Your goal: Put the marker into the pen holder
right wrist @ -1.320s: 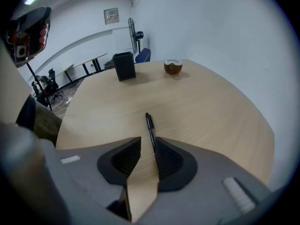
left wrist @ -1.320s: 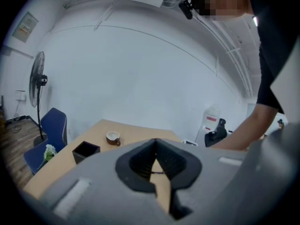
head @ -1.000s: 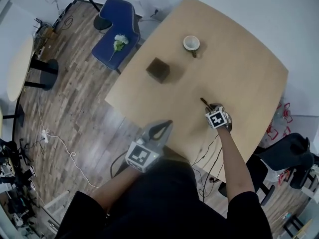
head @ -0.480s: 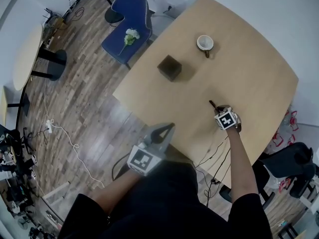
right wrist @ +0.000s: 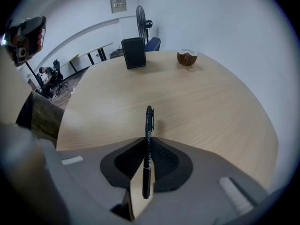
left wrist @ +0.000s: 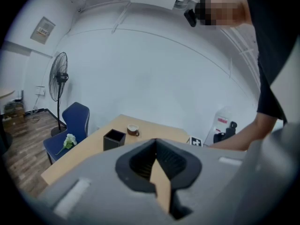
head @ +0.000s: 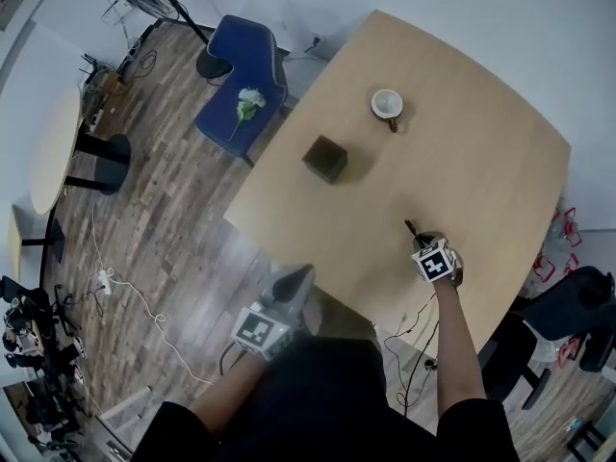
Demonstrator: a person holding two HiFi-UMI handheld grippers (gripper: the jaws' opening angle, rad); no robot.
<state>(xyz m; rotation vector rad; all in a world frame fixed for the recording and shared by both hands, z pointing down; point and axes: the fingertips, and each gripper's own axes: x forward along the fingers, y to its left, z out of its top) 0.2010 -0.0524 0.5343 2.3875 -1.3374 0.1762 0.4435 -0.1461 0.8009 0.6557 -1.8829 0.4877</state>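
Note:
A black marker [right wrist: 149,125] lies on the light wood table [head: 481,162] near its front edge, pointing away from me. My right gripper [right wrist: 149,138] has its jaws closing on the marker's rear half, and the pads touch it on both sides. In the head view the marker's tip [head: 411,227] sticks out just ahead of the right gripper [head: 421,240]. The pen holder [head: 325,158], a black open box, stands far ahead on the left [right wrist: 133,52]. My left gripper [head: 296,277] hovers off the table's near edge, shut and empty [left wrist: 156,142].
A brown cup with a white inside [head: 387,104] stands at the far side of the table. A blue chair [head: 241,65] with a white flower [head: 250,99] on it stands left of the table. Cables run over the wood floor [head: 125,287], and dark chairs [head: 568,316] stand at the right.
The right gripper's jaws have closed in around the marker, which stays on the table. The left gripper has dropped a little lower and leftward in the head view. The camera has shifted slightly.

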